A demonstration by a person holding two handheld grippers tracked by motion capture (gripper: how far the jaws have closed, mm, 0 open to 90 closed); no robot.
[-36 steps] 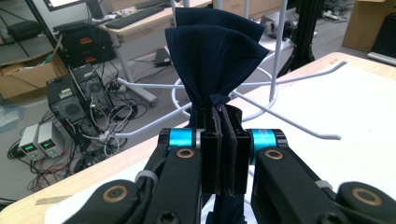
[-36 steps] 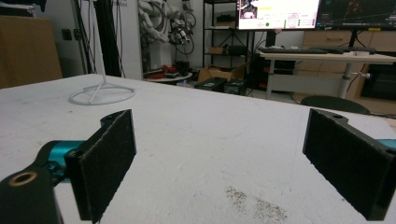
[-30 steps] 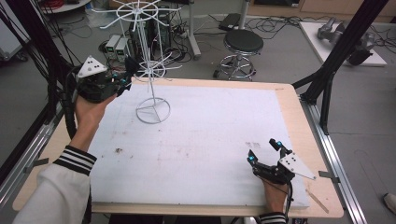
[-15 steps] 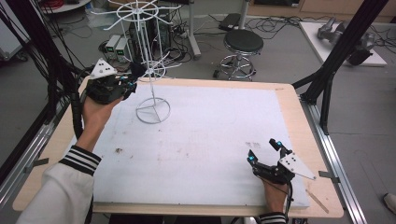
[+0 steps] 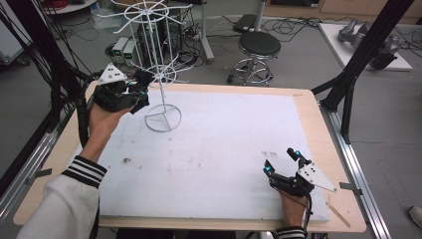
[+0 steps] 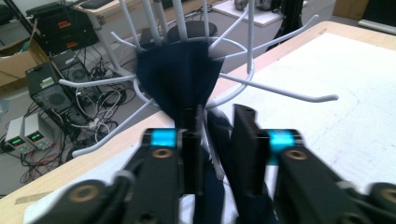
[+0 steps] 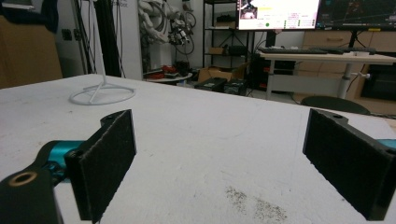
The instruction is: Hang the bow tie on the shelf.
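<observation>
A white wire rack stands on its ring base at the back left of the table. A dark blue cloth hangs over the rack's lower ring of hooks. My left gripper is level with that ring, right against the rack. Its jaws have just been opening, and in the left gripper view they stand a little apart. The cloth's lower end and a wire run between them. My right gripper rests wide open on the white mat at the front right, nothing between its pads.
The white mat covers most of the wooden table. A black stool, power supplies and cables sit on the floor behind. Black frame posts rise at the table's left and right sides.
The left gripper has shifted slightly right, toward the rack, and its jaws have parted. The right hand has stayed where it was.
</observation>
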